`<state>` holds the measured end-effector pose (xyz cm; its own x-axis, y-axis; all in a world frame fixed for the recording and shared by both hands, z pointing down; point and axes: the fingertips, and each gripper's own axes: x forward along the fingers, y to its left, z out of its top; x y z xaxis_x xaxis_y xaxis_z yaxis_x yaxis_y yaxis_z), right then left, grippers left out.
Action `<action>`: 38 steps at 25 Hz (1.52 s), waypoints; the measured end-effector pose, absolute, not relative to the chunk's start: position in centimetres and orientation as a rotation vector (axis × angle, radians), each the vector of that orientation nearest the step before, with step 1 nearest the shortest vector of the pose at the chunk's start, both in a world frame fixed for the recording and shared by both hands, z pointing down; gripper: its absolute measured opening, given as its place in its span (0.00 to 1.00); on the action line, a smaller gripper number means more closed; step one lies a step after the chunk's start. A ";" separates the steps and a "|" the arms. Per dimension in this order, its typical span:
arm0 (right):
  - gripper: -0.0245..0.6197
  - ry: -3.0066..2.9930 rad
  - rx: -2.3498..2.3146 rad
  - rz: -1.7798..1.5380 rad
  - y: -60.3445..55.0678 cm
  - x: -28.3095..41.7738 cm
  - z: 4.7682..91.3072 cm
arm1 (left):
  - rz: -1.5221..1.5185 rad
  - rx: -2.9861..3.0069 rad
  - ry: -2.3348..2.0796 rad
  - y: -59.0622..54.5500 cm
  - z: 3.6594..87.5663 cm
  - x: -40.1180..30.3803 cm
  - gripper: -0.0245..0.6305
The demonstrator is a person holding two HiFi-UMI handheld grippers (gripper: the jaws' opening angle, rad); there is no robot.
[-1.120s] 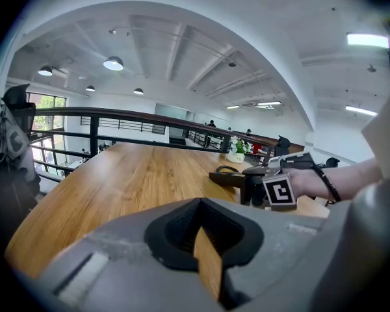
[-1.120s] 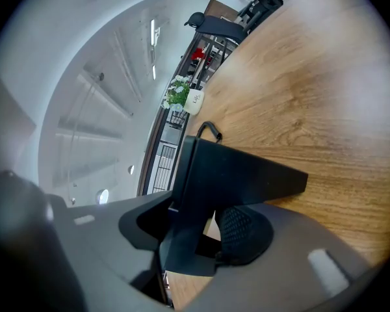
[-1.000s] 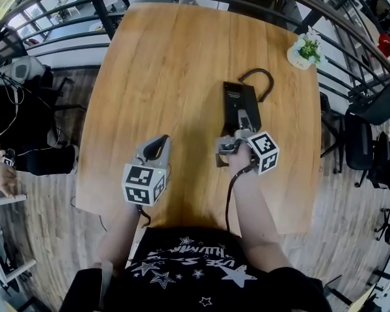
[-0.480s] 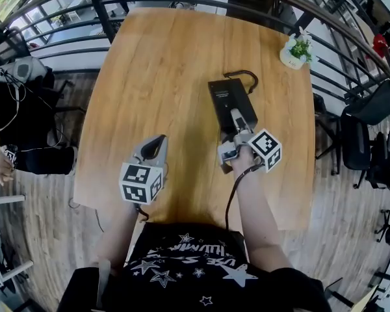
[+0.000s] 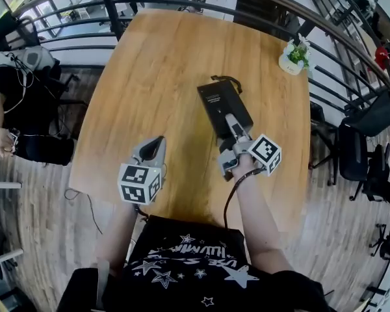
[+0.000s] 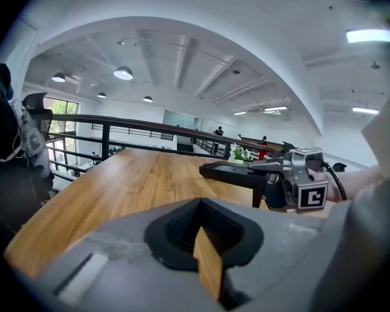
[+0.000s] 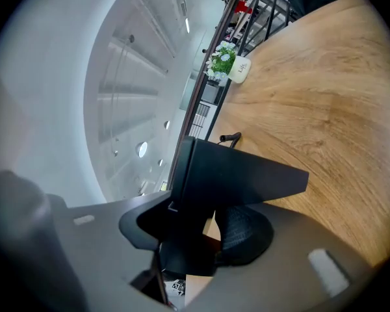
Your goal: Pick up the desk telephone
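Wooden table (image 5: 162,77), black railing (image 5: 112,12), plank floor (image 5: 39,194), white ceiling (image 6: 201,57)

table (image 5: 162,77): smooth wood, slight sheen | desk telephone (image 5: 222,106): matt black plastic | left gripper (image 5: 156,142): matt grey plastic

Ahead and to the left of the left gripper (image 5: 157,142), the table (image 5: 149,64) lies bare as far as the railing (image 5: 65,36). To its right, the phone (image 5: 221,104) clamped in the right gripper (image 5: 232,123) bars the way. A plant (image 5: 294,56) stands far ahead-right of the right gripper, at the table corner.
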<state>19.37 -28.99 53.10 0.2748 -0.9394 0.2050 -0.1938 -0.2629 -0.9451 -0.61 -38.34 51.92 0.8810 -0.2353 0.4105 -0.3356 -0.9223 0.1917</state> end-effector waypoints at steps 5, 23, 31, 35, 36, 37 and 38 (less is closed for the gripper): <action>0.33 1.131 -1.626 -1.116 -27.2 18.8 52.4 | 0.539 2.769 -0.522 -36.3 51.3 -1.1 0.04; 0.33 1.445 -1.455 -1.285 -21.2 15.5 51.0 | 0.520 2.682 -0.816 -26.5 49.5 -3.3 0.04; 0.34 1.562 -1.369 -1.373 -19.9 13.3 52.6 | 0.517 2.613 -0.965 -24.1 50.6 -5.3 0.04; 0.34 1.606 -1.337 -1.417 -16.8 14.1 51.9 | 0.518 2.579 -1.047 -20.5 49.3 -4.8 0.04; 0.34 1.620 -1.324 -1.427 -16.0 14.3 51.7 | 0.519 2.572 -1.070 -19.4 48.9 -4.7 0.04; 0.34 1.634 -1.311 -1.438 -15.3 14.4 51.5 | 0.519 2.563 -1.092 -18.5 48.6 -4.7 0.04; 0.34 1.648 -1.299 -1.450 -14.8 14.4 51.4 | 0.519 2.553 -1.113 -17.7 48.4 -4.8 0.04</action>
